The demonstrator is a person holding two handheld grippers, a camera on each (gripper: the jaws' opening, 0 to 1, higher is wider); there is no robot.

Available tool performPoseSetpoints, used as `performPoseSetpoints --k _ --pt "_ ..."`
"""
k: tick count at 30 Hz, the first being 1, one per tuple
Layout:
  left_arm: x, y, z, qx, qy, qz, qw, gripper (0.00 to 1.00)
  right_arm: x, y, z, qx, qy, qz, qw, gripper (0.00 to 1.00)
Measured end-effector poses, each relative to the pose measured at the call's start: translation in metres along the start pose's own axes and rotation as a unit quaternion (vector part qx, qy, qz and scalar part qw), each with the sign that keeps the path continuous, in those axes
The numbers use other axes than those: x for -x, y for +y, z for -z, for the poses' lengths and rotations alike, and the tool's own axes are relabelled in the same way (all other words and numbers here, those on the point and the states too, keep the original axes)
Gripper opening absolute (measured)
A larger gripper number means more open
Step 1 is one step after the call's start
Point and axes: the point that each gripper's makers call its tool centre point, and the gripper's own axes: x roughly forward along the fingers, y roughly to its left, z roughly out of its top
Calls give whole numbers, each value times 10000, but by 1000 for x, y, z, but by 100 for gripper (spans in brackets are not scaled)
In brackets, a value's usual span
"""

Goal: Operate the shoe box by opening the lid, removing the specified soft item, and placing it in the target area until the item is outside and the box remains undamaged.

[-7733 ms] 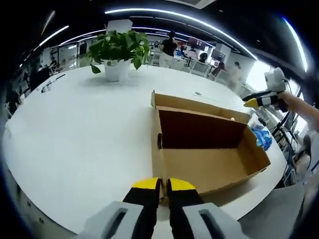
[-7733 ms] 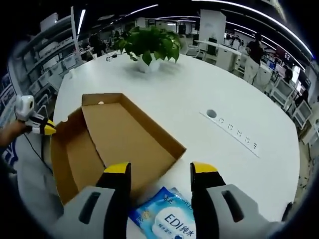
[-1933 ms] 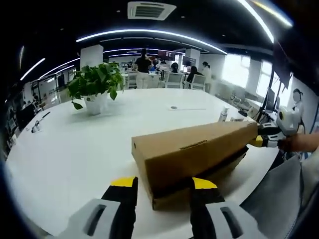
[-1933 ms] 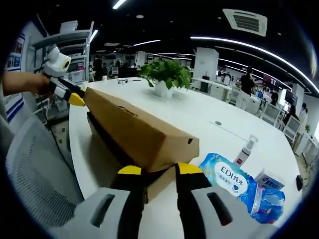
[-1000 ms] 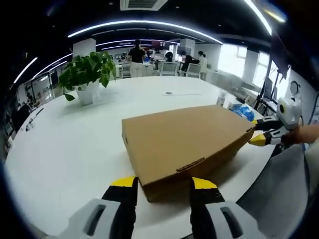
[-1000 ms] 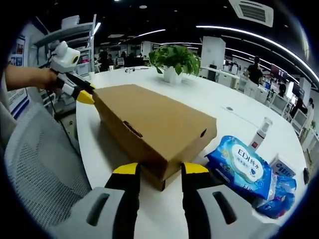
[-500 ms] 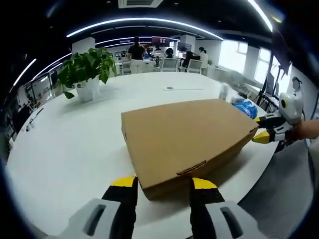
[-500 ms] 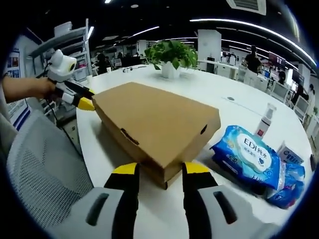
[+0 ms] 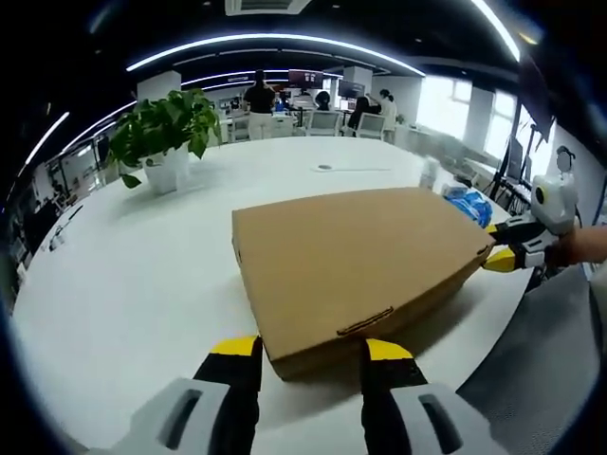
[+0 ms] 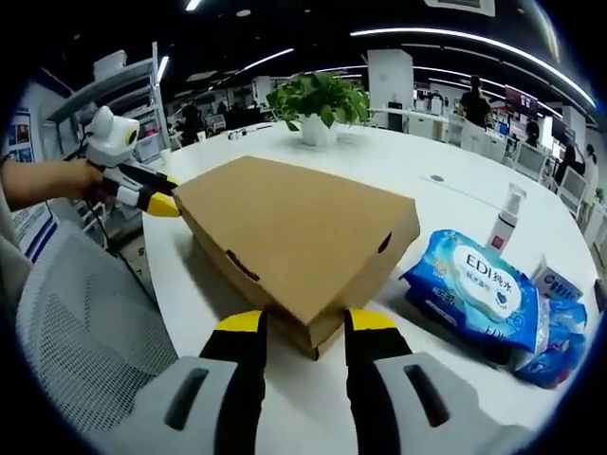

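The brown cardboard shoe box point(image 9: 356, 261) lies on the white table point(image 9: 142, 265) with its lid down. My left gripper point(image 9: 311, 351) is open, and the box's near corner sits between its yellow tips. My right gripper point(image 10: 305, 324) is open too, straddling the opposite corner of the box point(image 10: 294, 232). Each gripper appears in the other's view: the right gripper point(image 9: 503, 256) at the far right corner, the left gripper point(image 10: 156, 204) at the far left corner. The soft blue wet-wipes pack point(image 10: 474, 289) lies on the table to the right of the box, outside it, with the same wipes pack point(image 9: 469, 204) behind the box's far end.
A potted plant point(image 9: 166, 133) stands far back on the table. A small spray bottle point(image 10: 505, 218) and smaller blue packs point(image 10: 560, 322) lie by the wipes. A grey mesh chair point(image 10: 85, 322) stands at the table's edge. People sit at desks in the background.
The box, open and empty 7.7 s ago and half-lowered 1.9 s ago, now has its lid down flat. In the last second only the views shifted slightly.
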Motion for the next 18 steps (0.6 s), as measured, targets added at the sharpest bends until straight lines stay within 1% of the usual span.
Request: performPoseSetpoints --k 18 --pt "-20 15 -18 -52 26 25 10000 42 -18 -18 -13 67 151 1 9999 29"
